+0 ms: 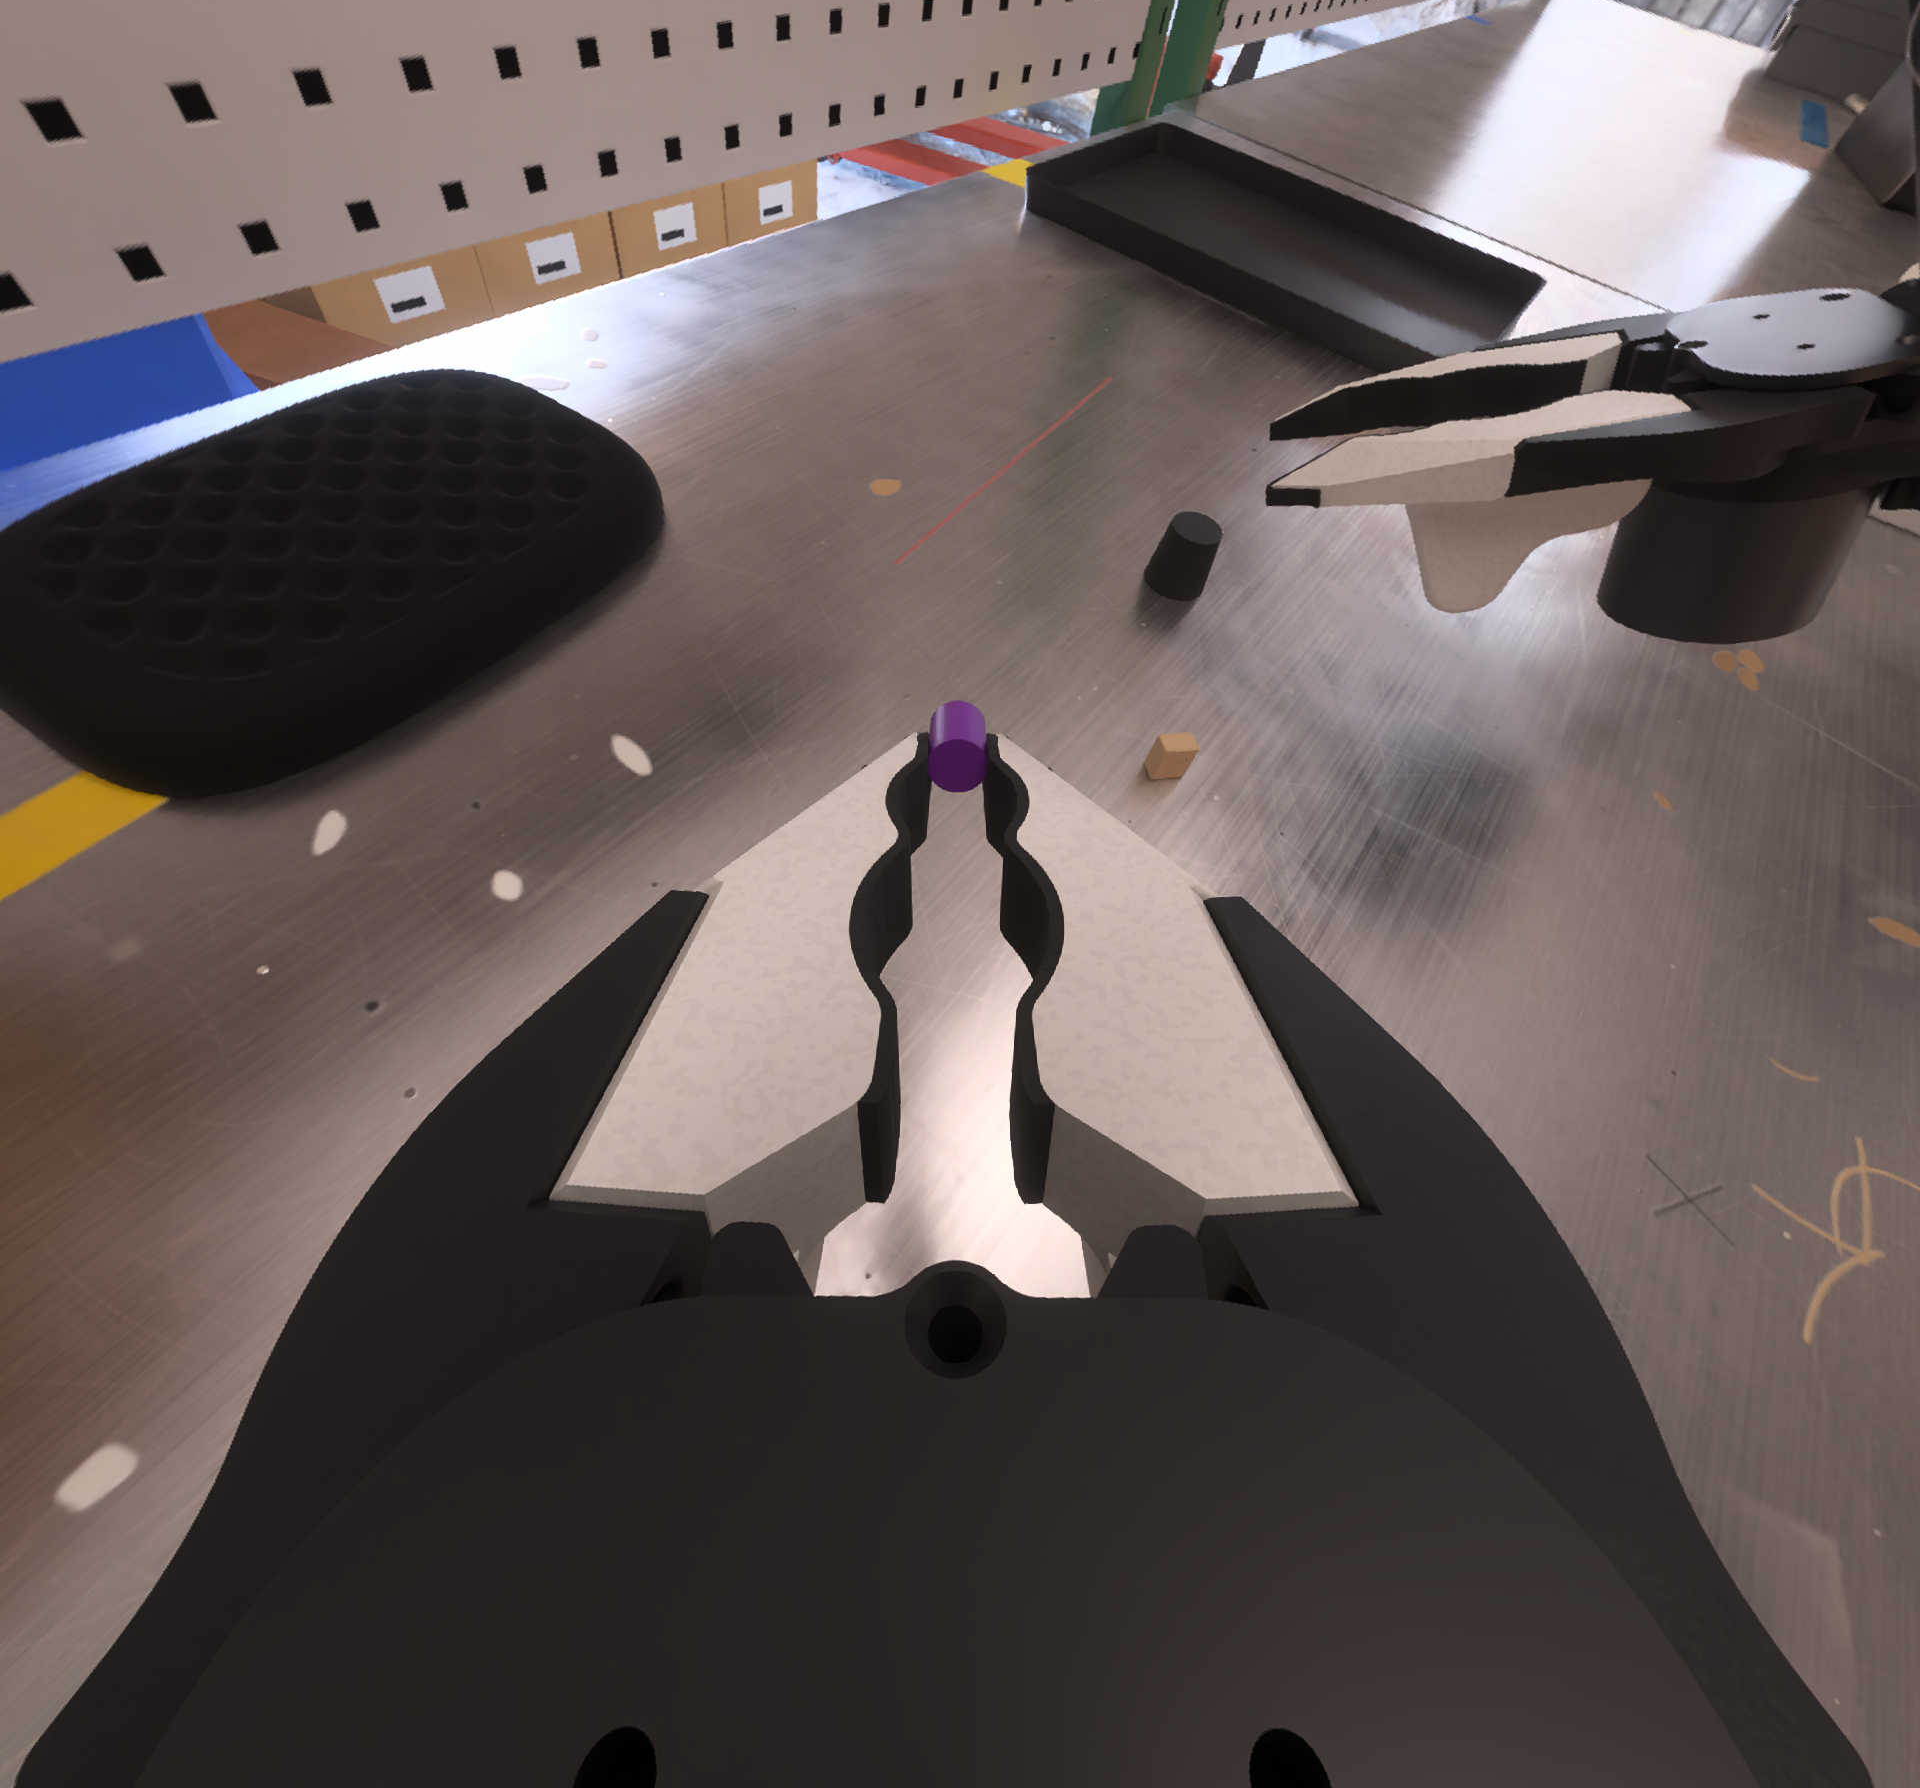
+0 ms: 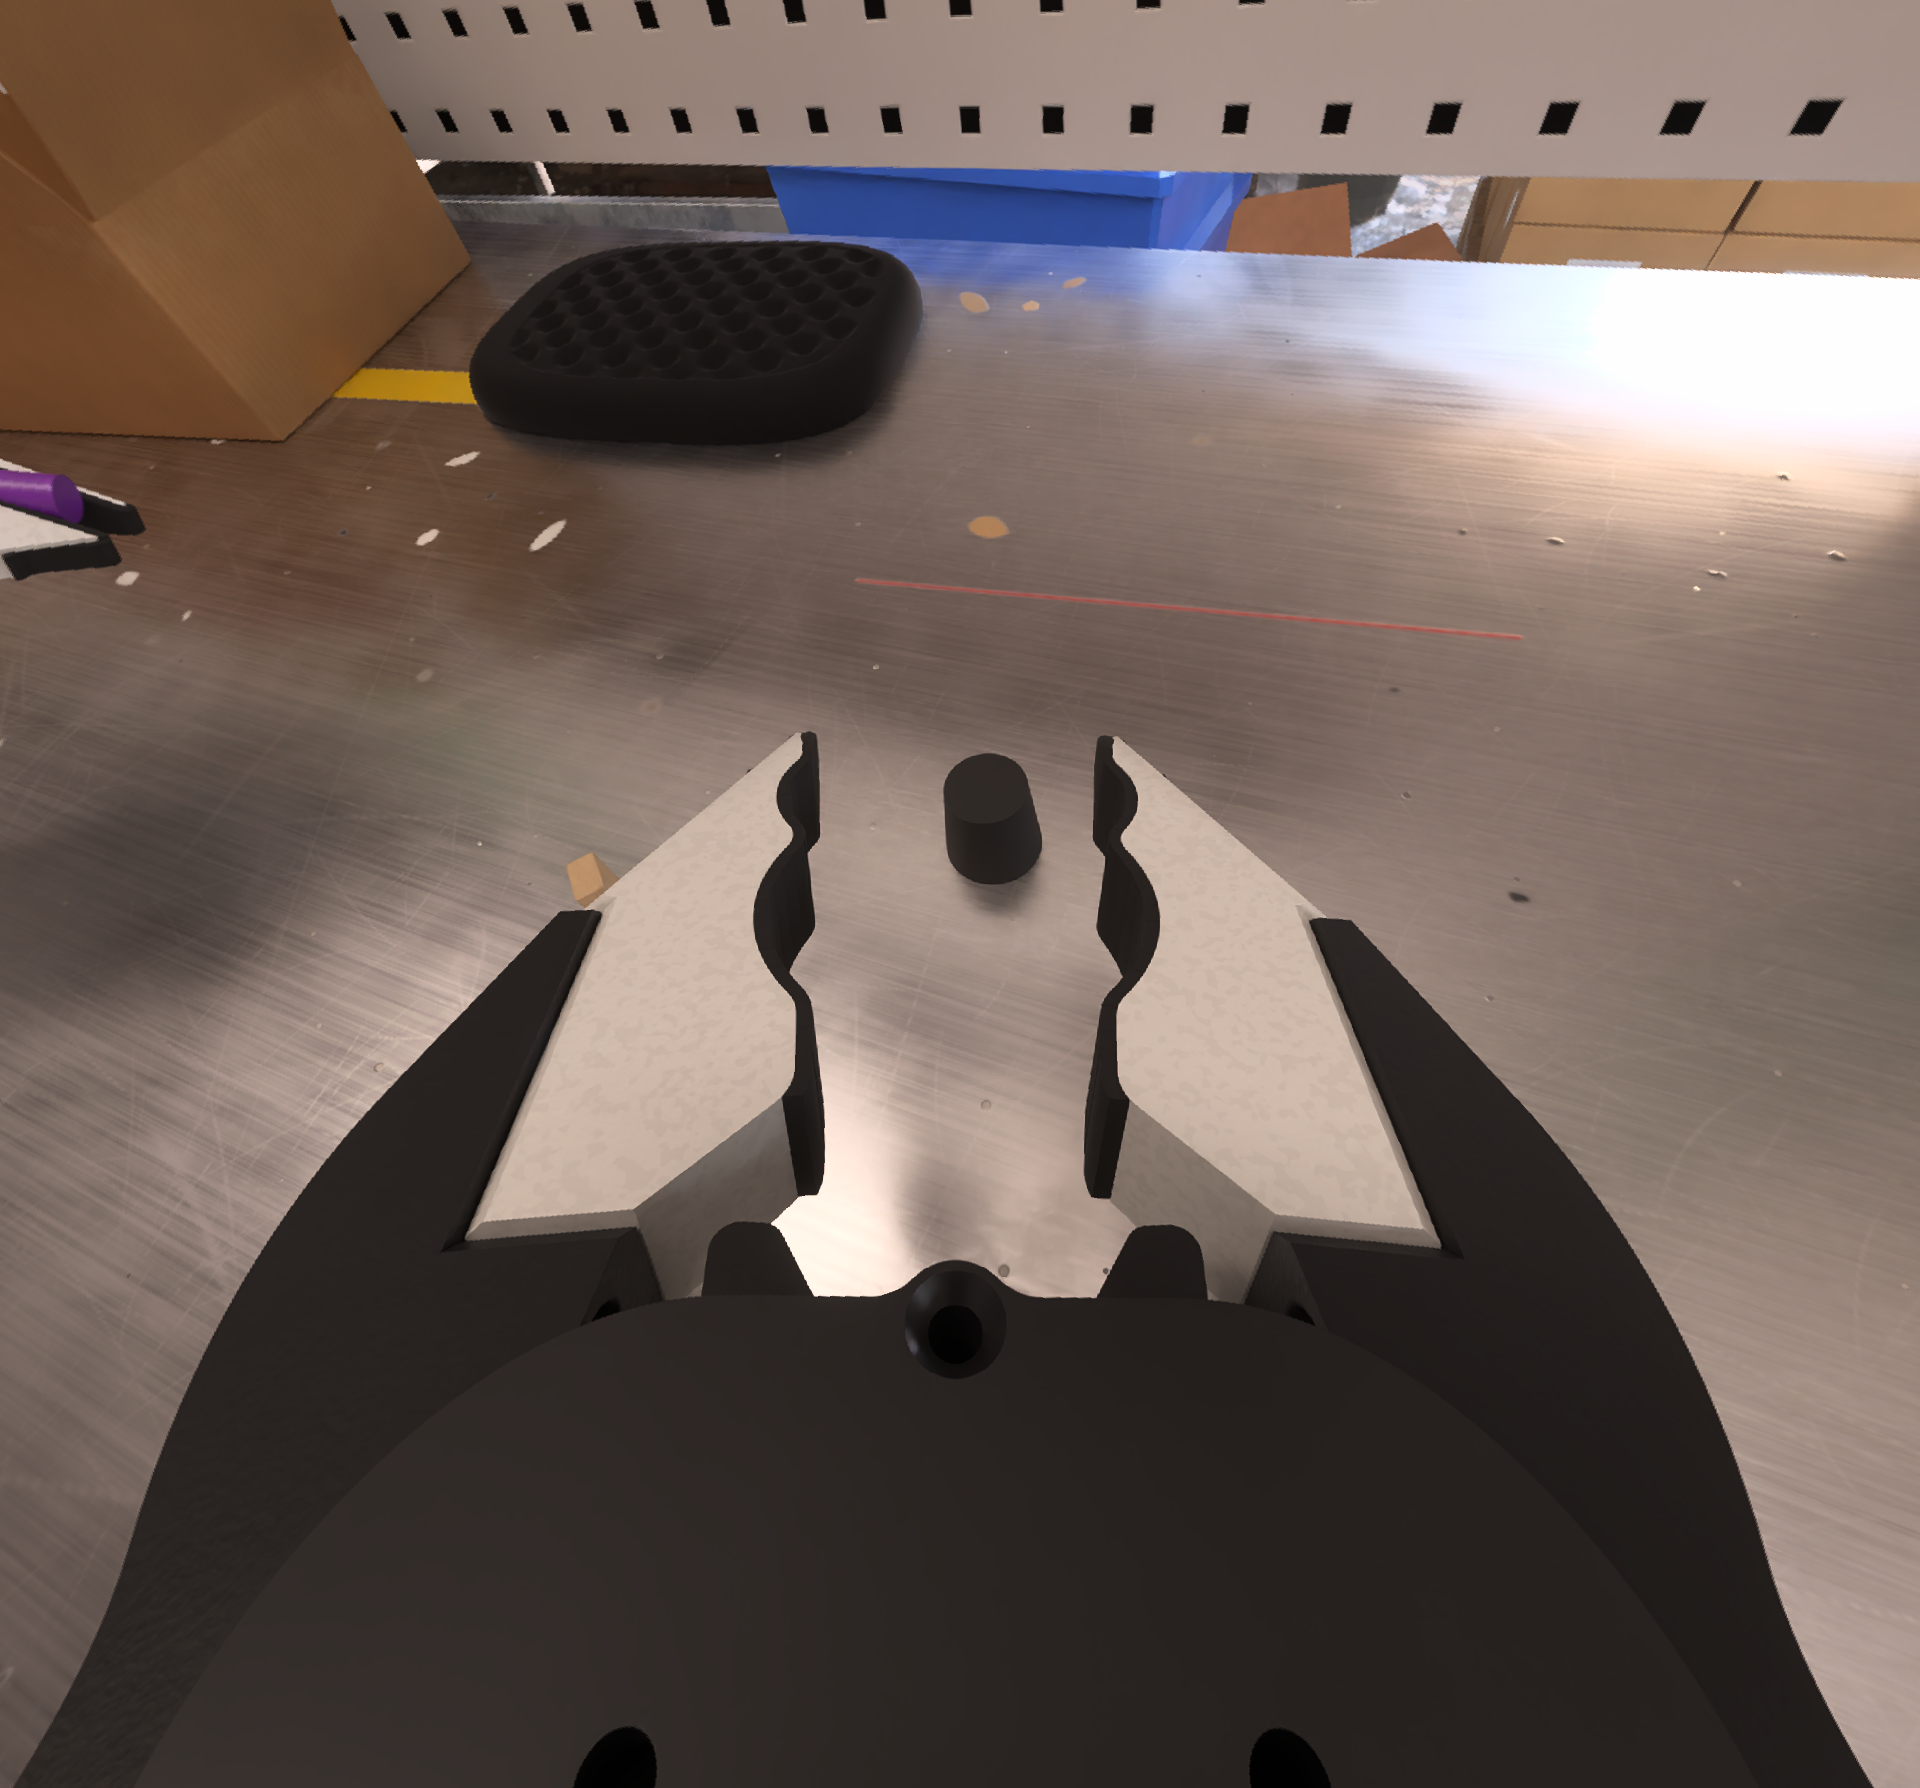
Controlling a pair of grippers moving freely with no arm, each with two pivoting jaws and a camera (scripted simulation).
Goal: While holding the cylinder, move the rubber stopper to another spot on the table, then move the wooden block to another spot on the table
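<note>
Left gripper (image 1: 956,751) pinches the purple cylinder (image 1: 956,746); right gripper (image 2: 956,751) hangs spread over the rubber stopper (image 2: 990,819).

The left gripper's fingertips are nearly together, clamped on the sides of the small purple cylinder, which is lifted off the steel table (image 1: 727,595). The right gripper's jaws stand wide apart and hold nothing; the black tapered rubber stopper stands upright on the table between their tips, touching neither. The small wooden block (image 1: 1171,756) lies on the table between the two grippers, apart from the stopper. Toward the table's back edge, under the pegboard (image 1: 623,24), rest a black dimpled mat (image 1: 312,564) and a shallow black tray (image 1: 1278,252).
</note>
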